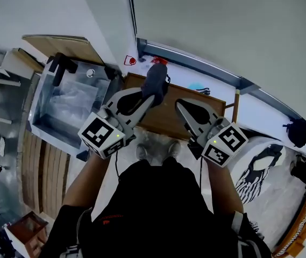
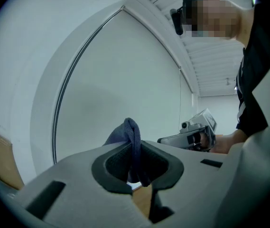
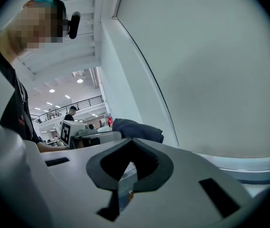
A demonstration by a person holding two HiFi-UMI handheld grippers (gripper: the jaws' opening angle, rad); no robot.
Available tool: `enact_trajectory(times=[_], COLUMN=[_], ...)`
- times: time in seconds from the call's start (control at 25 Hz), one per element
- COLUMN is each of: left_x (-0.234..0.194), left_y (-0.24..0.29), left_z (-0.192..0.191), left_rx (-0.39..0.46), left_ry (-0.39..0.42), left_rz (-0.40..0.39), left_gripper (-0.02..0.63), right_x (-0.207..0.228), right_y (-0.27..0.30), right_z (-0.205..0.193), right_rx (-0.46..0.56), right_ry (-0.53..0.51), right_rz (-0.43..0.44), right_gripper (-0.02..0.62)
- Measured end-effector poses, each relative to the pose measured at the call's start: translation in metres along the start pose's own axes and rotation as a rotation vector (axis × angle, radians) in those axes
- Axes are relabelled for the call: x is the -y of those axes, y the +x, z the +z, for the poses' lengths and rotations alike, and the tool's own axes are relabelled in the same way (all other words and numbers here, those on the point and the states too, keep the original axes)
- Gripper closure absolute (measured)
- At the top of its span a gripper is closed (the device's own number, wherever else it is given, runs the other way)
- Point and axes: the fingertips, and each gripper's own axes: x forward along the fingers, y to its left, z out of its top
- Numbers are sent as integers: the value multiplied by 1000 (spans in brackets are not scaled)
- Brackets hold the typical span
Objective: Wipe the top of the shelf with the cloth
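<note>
Head view, left gripper: the left gripper (image 1: 151, 97) is clamped on a dark grey-blue fabric cloth (image 1: 156, 79), which bunches up just past its tips.
Head view, right gripper: the right gripper (image 1: 184, 107) sits just beside the left one, with its jaws together and nothing in them.
Head view, shelf: the brown wooden shelf top (image 1: 166, 120) lies beneath and between both grippers. Whether the cloth touches it cannot be told here.
Left gripper view, jaws: they pinch a fold of the cloth (image 2: 131, 139), which stands up above them. A sliver of the wood (image 2: 143, 199) shows below, and the other gripper is off to the right.
Right gripper view, jaws: they are closed on nothing. The cloth (image 3: 137, 128) hangs ahead and to the left, at the other gripper's tips.
Progress: the cloth is in hand and held over the shelf, so the pick-up looks done. No wiped patch shows on the wood, so the wiping itself seems largely left to do.
</note>
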Motion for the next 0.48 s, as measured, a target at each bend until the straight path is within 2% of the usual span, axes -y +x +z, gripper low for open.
enact_trajectory(times=[0.28, 0.48], left_x=[15, 21], left_y=[0, -2], left_z=[23, 32], left_rx=[38, 36], left_ry=[36, 28], left_rz=[-29, -33], left_gripper=[555, 554], right_x=[-8, -9], right_y=[-16, -25], right_z=[22, 29], right_rx=[43, 62], right_ry=[-42, -57], right_rz=[-24, -35], right_gripper=[592, 592])
